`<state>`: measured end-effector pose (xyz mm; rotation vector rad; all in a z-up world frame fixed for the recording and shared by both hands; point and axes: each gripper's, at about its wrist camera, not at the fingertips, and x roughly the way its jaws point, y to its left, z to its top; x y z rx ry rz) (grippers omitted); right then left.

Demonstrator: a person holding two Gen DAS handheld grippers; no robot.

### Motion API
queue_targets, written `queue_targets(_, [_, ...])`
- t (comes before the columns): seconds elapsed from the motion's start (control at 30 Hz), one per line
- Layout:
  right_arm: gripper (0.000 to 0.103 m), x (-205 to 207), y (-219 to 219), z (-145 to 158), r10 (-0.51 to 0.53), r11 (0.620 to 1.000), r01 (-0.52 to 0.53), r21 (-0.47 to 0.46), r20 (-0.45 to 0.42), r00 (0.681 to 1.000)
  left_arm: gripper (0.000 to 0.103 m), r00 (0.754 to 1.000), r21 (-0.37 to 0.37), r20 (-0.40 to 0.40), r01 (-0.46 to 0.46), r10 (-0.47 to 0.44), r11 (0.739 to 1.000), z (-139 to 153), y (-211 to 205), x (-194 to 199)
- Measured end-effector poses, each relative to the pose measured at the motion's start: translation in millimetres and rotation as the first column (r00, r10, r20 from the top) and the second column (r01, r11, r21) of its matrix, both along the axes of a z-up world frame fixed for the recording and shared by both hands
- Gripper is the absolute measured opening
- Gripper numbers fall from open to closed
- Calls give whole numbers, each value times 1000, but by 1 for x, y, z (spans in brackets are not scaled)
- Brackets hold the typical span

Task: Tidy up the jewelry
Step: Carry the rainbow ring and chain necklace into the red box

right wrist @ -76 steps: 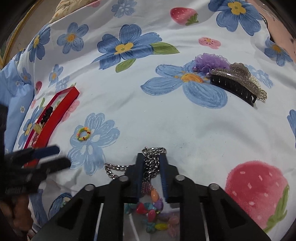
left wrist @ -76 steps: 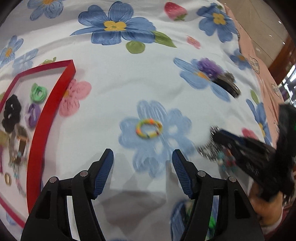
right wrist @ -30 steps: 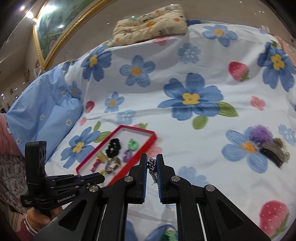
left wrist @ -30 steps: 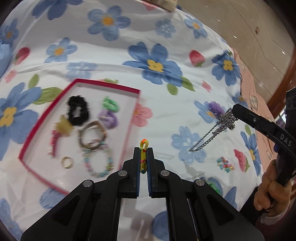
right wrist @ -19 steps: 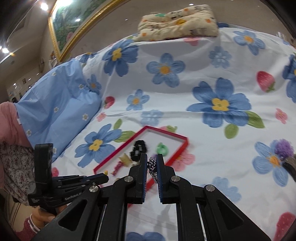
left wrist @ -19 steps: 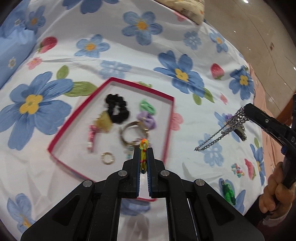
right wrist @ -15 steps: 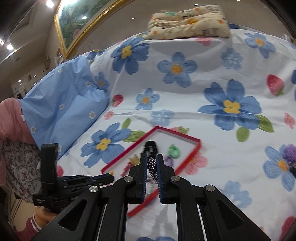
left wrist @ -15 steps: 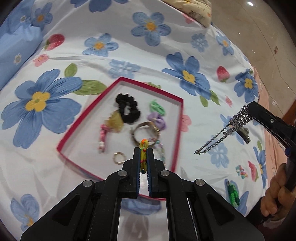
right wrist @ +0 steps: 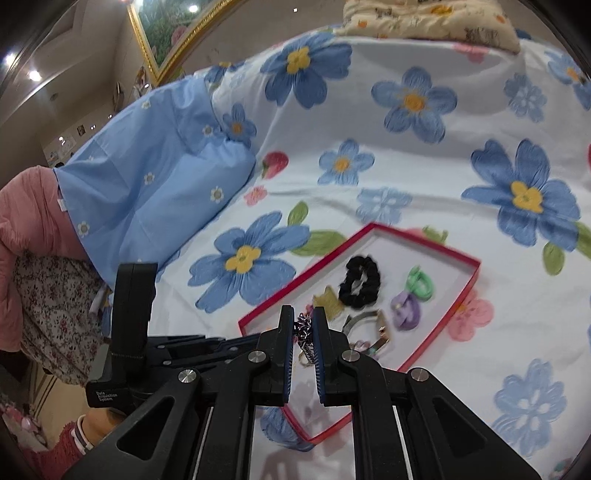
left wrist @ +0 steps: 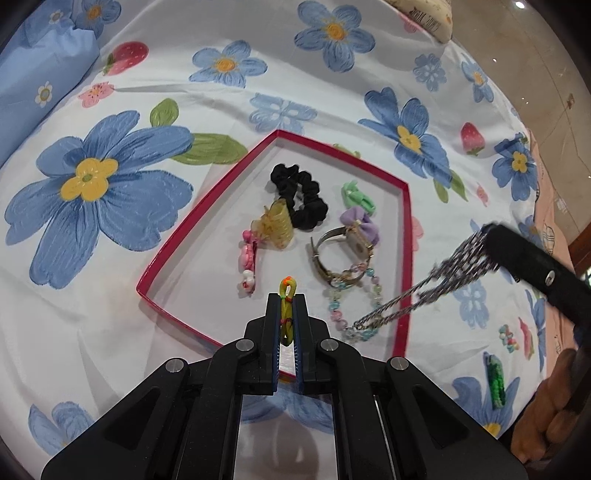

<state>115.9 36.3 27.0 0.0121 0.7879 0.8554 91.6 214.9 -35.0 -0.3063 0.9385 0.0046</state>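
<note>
My left gripper (left wrist: pixel 287 299) is shut on a small rainbow loom-band ring (left wrist: pixel 287 308) and holds it over the near part of the red-rimmed tray (left wrist: pixel 207 212). My right gripper (right wrist: pixel 303 323) is shut on a silver chain (right wrist: pixel 303 334); in the left wrist view the chain (left wrist: pixel 421 291) hangs from it over the tray's right rim. The tray (right wrist: pixel 460 295) holds a black scrunchie (left wrist: pixel 301 195), an amber claw clip (left wrist: pixel 273 225), a watch (left wrist: pixel 343 254), a bead bracelet (left wrist: pixel 351 306) and small clips.
The tray lies on a white bedsheet (left wrist: pixel 207 99) with blue flowers. A green bracelet (left wrist: pixel 494 380) and a cluster of colourful beads (left wrist: pixel 506 338) lie on the sheet at right. A blue pillow (right wrist: pixel 155 184) is at left. A patterned cushion (right wrist: pixel 428 16) lies at the far edge.
Both grippers have moved toward the tray with their pieces. The chain now hangs over the tray's right rim, and the loom-band ring is above the tray's near part.
</note>
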Motion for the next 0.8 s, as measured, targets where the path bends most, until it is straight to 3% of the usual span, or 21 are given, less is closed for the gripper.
queue_targets(0.5, [9, 25, 3, -71, -30, 993, 15, -115, -128, 991, 6, 993, 6, -117, 4, -3, 1000, -39, 3, 21])
queue_targets(0.8, [9, 34, 7, -87, -27, 987, 3, -163, -145, 989, 11, 991, 28, -132, 9, -5, 1000, -43, 2, 23])
